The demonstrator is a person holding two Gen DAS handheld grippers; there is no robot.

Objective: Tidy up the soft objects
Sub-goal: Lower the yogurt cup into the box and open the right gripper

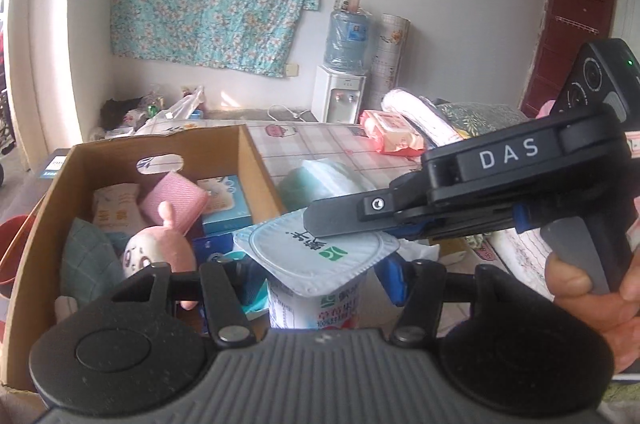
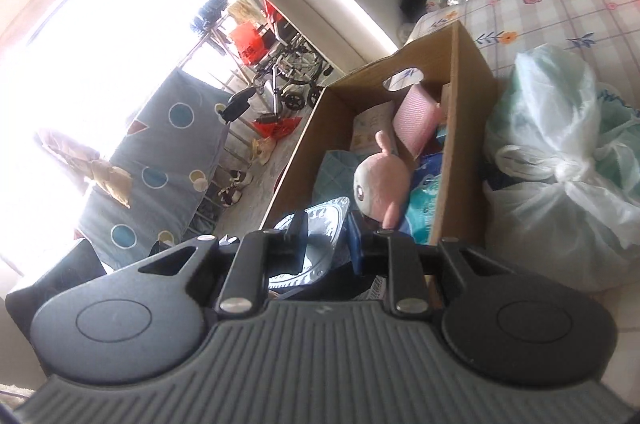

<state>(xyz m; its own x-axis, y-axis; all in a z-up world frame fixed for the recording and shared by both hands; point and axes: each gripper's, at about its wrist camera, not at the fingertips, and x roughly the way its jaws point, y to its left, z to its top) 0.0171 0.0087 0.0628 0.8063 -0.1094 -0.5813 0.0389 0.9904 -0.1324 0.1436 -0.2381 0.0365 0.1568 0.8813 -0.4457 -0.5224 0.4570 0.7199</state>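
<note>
A white yogurt cup [image 1: 316, 276] with a foil lid stands between the fingers of my left gripper [image 1: 320, 284], which is shut on it, just right of the cardboard box [image 1: 256, 160]. My right gripper [image 1: 320, 228] comes in from the right, its fingers pinching the rim of the foil lid [image 2: 320, 236]. The box [image 2: 464, 128] holds a pink plush rabbit [image 1: 160, 252], a pink sponge pad [image 1: 172, 196], tissue packs and a teal cloth. The rabbit also shows in the right wrist view [image 2: 380, 184].
Tied white plastic bags [image 2: 560, 160] lie right of the box on the checked tablecloth [image 1: 320, 144]. A pink wipes pack [image 1: 392, 132] and folded cloths [image 1: 440, 120] sit at the back right. A water dispenser [image 1: 344, 80] stands by the wall.
</note>
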